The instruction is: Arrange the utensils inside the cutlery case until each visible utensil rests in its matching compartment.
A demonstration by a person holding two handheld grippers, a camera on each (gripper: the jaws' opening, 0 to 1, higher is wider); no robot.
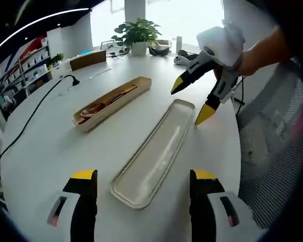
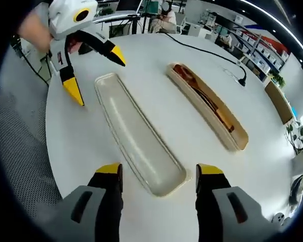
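Note:
A long beige cutlery case lies on the white round table, holding copper-coloured utensils, a spoon among them. Beside it lies its empty translucent lid. My left gripper is open, its yellow-tipped jaws standing either side of the lid's near end. My right gripper is open too, straddling the lid's opposite end. Each shows in the other's view, held by a hand above the table: the right gripper and the left gripper.
A black cable runs across the table beyond the case. A potted plant, a wooden box and small items stand at the far edge. A mesh chair sits beside the table's edge.

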